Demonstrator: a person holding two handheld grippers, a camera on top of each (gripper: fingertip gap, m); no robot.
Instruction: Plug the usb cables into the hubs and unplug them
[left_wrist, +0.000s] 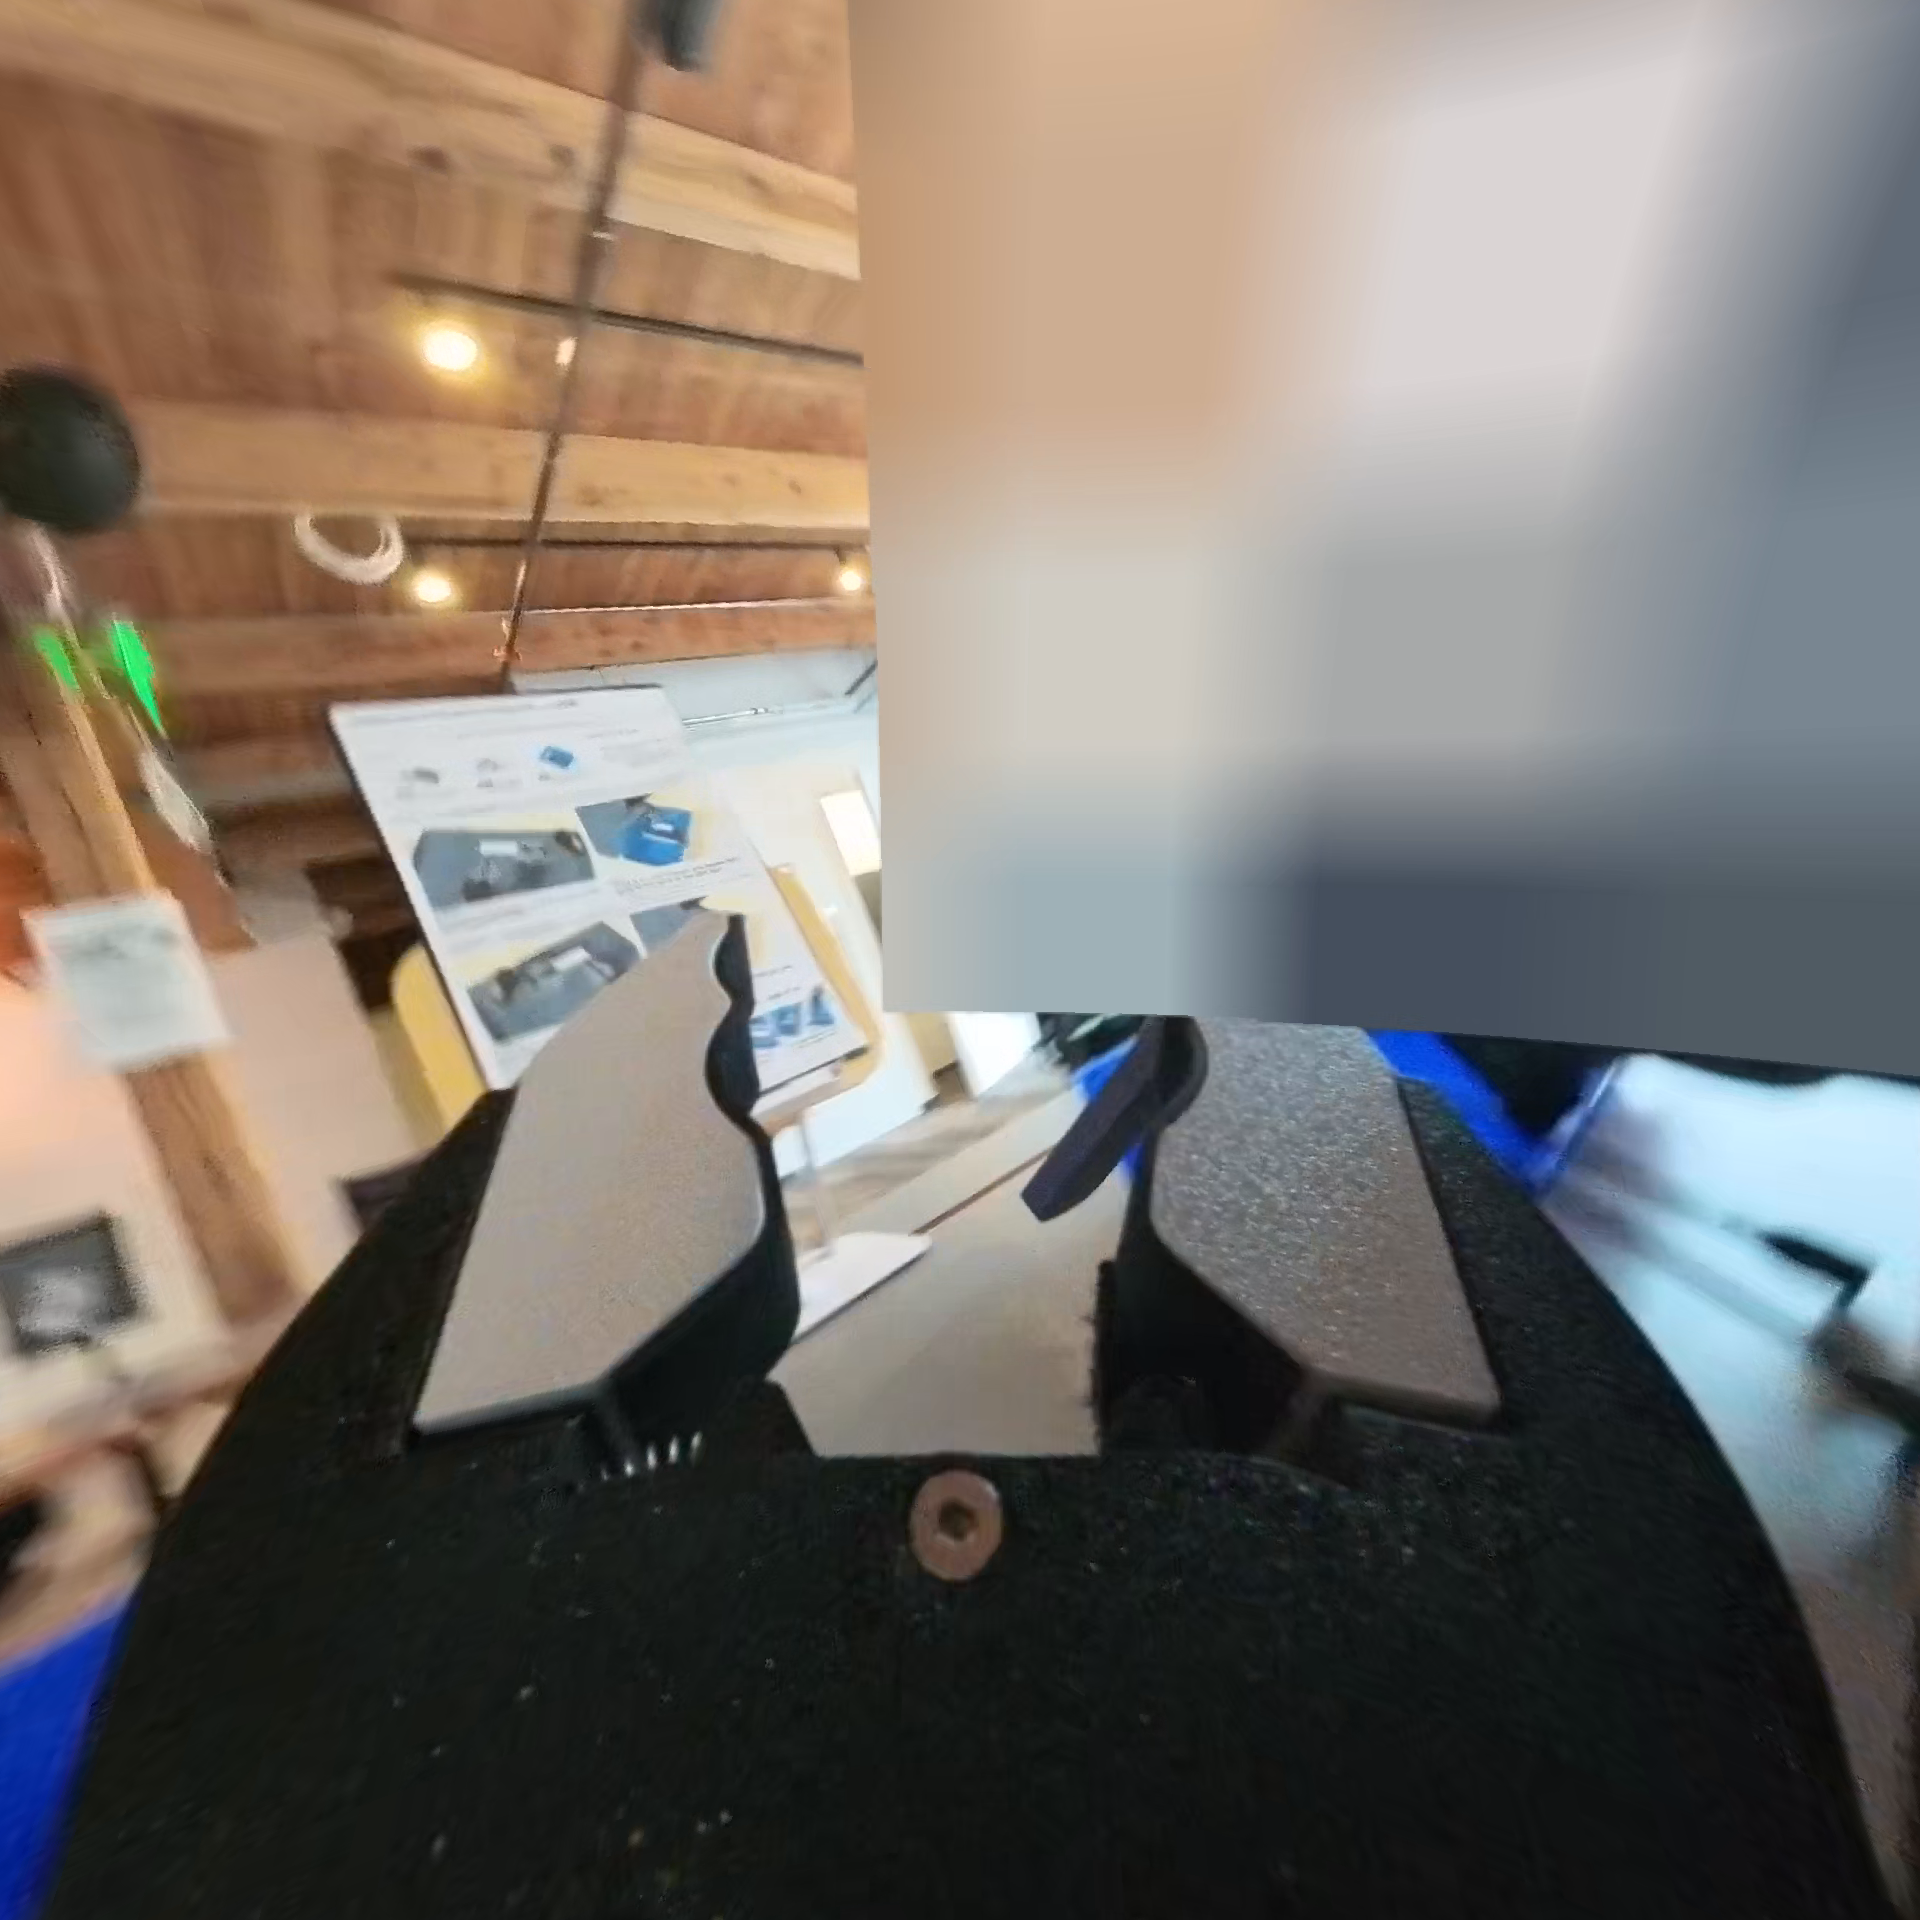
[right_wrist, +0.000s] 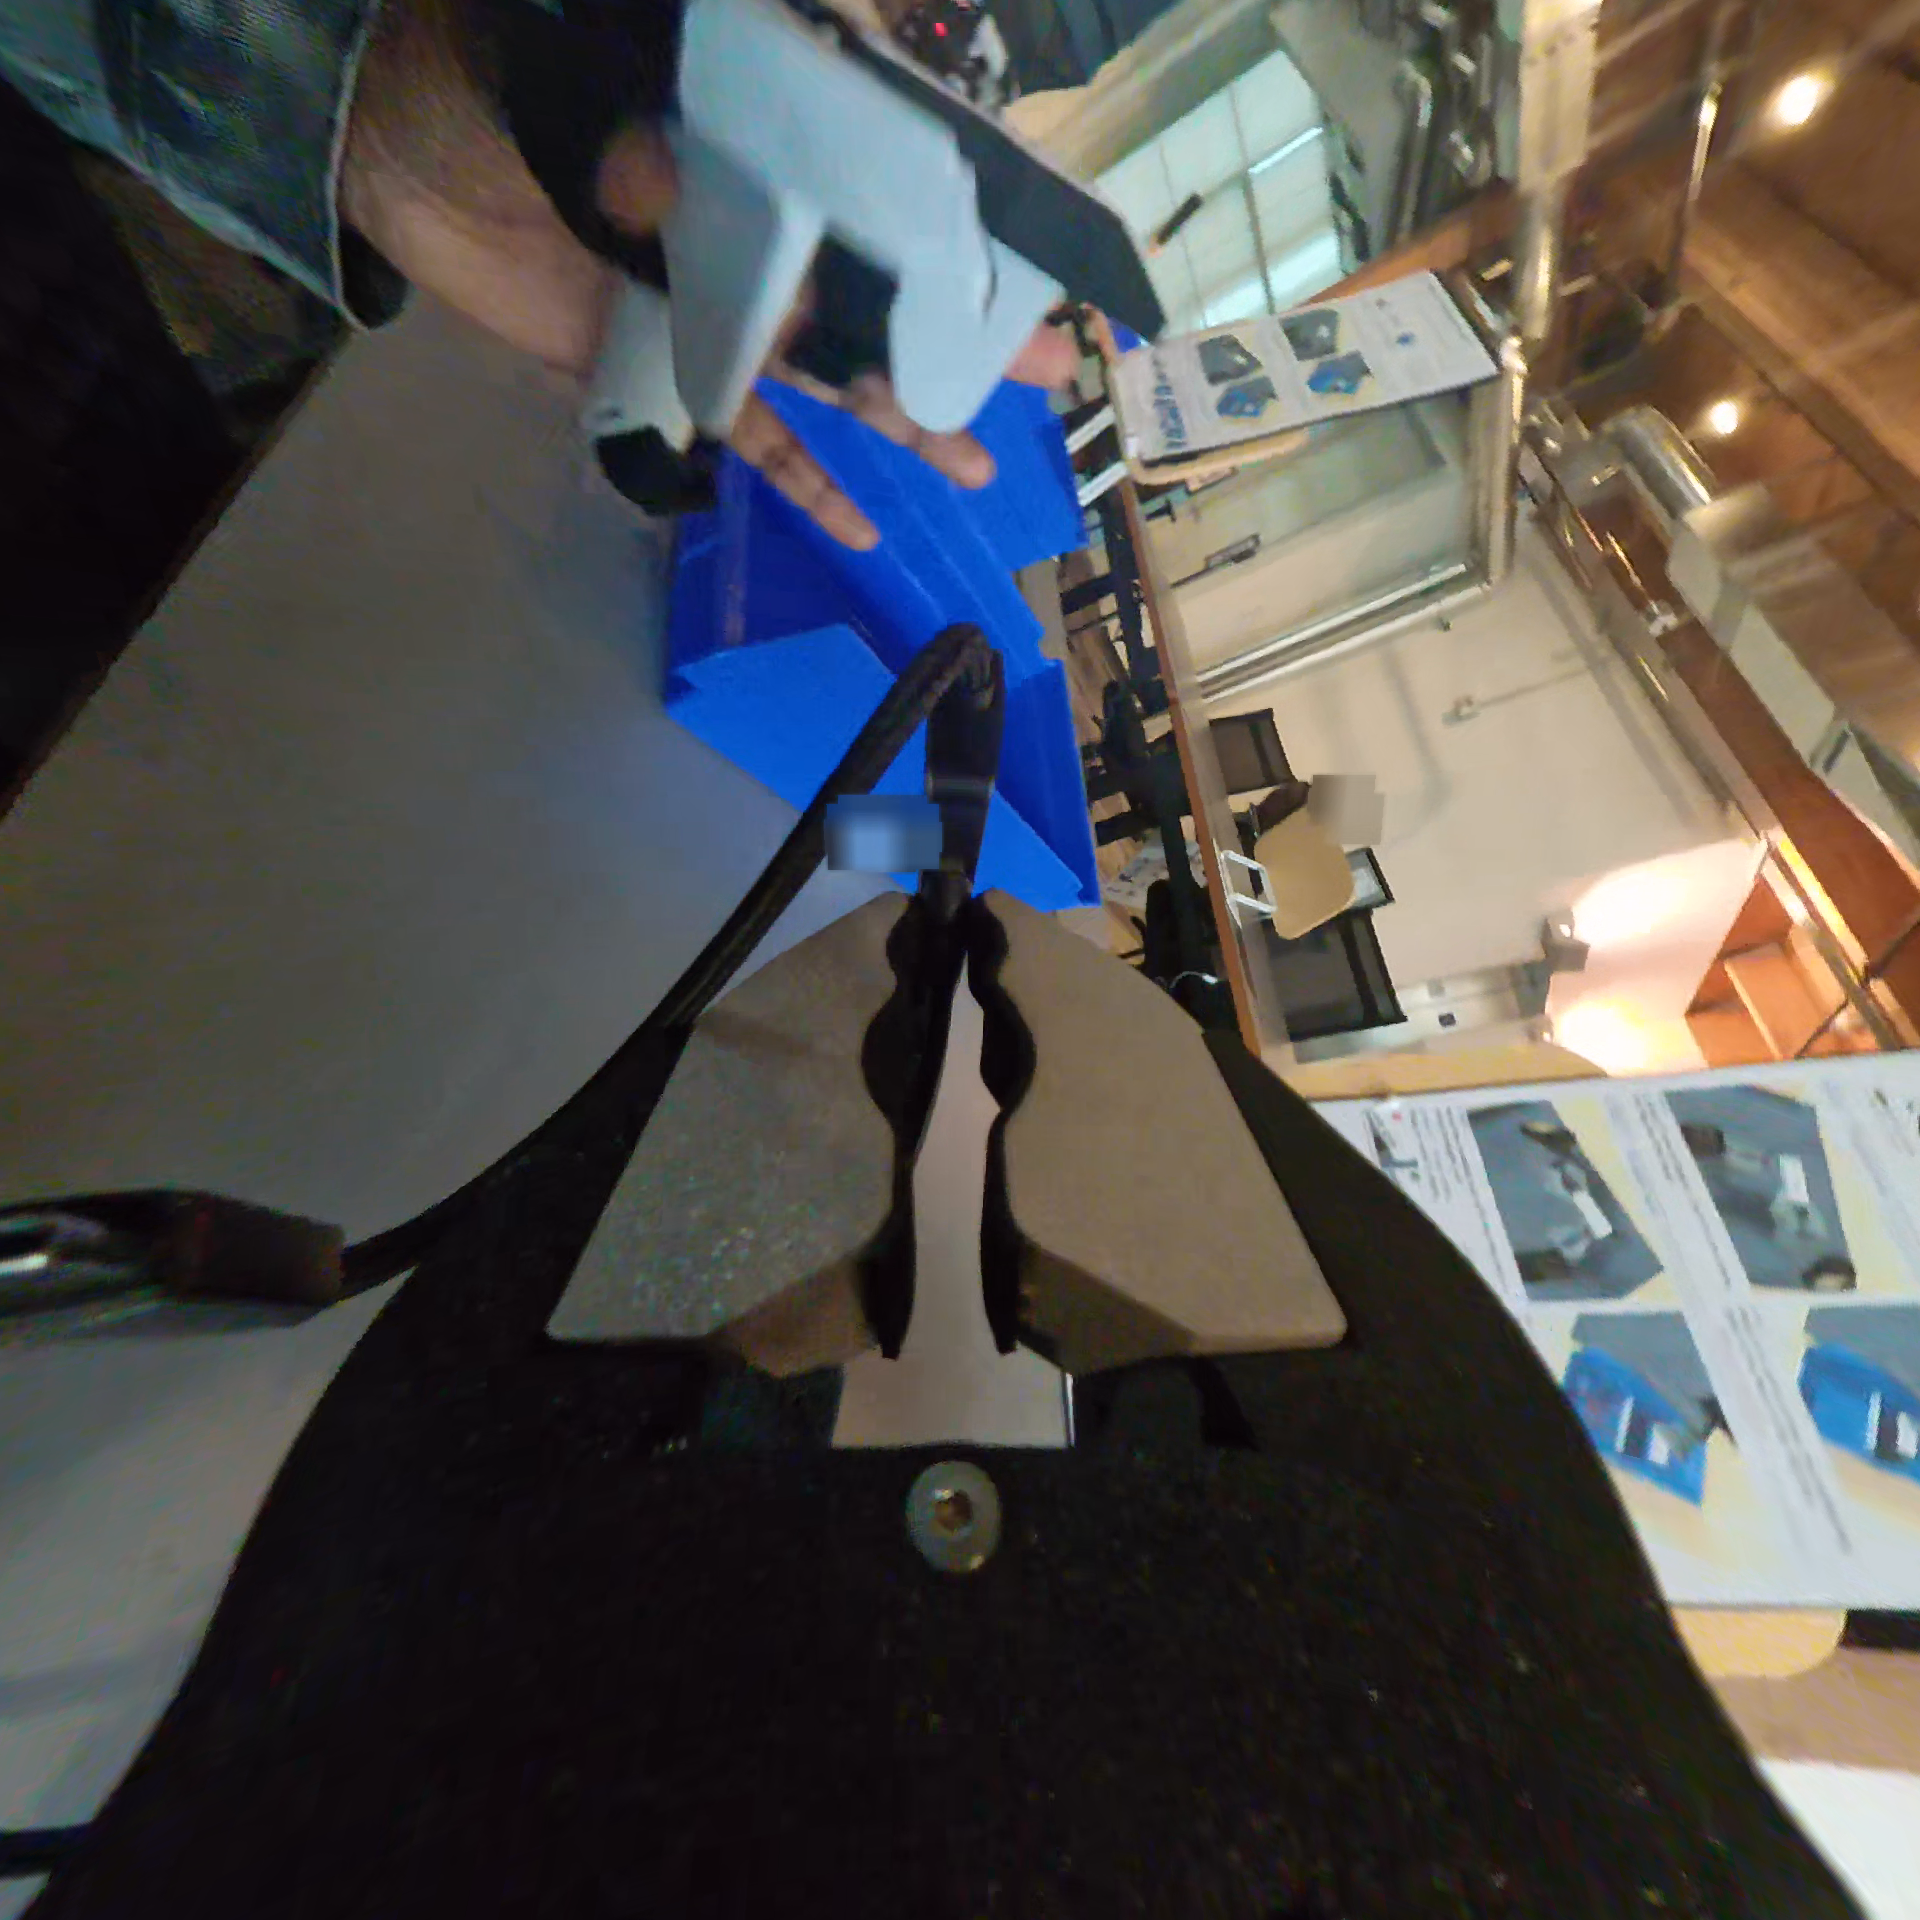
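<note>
My right gripper (right_wrist: 940, 906) is shut on a black USB cable (right_wrist: 961, 774) near its plug end. The cable loops up in front of the fingertips and runs back down to the left, to a dark plug body (right_wrist: 260, 1262) at the left edge. My left gripper (left_wrist: 945, 1049) is open and empty, and it points up towards the wooden ceiling. A dark pad (left_wrist: 1101, 1132) hangs loose off its right finger. The left gripper also shows in the right wrist view (right_wrist: 831, 343), held by a hand above the blue bin. No hub shows clearly.
A blue plastic bin (right_wrist: 883, 592) stands on the grey table (right_wrist: 312, 831) just beyond the right fingertips. Instruction posters stand at the right (right_wrist: 1714, 1299) and behind the left gripper (left_wrist: 540, 831). A large blurred patch covers the upper right of the left wrist view.
</note>
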